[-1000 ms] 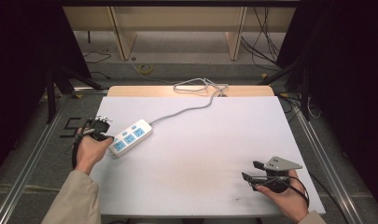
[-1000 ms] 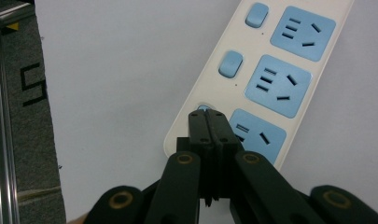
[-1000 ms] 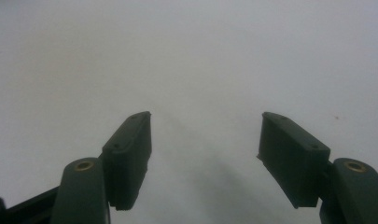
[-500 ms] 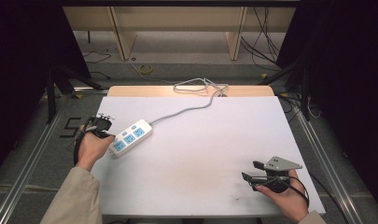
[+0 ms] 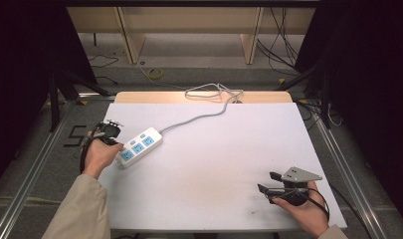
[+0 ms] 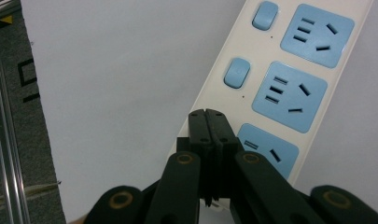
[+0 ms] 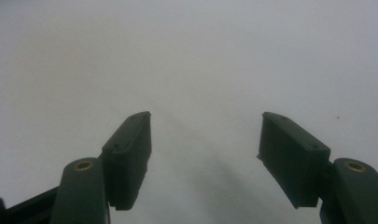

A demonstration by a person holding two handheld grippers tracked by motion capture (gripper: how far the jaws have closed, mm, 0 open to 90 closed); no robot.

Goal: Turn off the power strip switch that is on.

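A white power strip [image 5: 138, 147] with blue sockets and blue switches lies at the left edge of the white table [image 5: 219, 159]. Its grey cable [image 5: 194, 118] runs to the far edge. My left gripper [image 5: 112, 139] is shut with nothing between its jaws. In the left gripper view its tips [image 6: 207, 114] sit over the strip's [image 6: 289, 70] near end, beside the lowest socket; touching or not, I cannot tell. My right gripper [image 5: 267, 181] rests at the table's near right, open and pointing left. In the right gripper view [image 7: 205, 135] bare table lies between its jaws.
The cable ends in a loose coil [image 5: 214, 92] at the table's far edge. Metal rails [image 5: 35, 169] run along both sides of the table, and wooden furniture legs [image 5: 132, 40] stand beyond it. A hand and beige sleeve [image 5: 82, 209] come in at the lower left.
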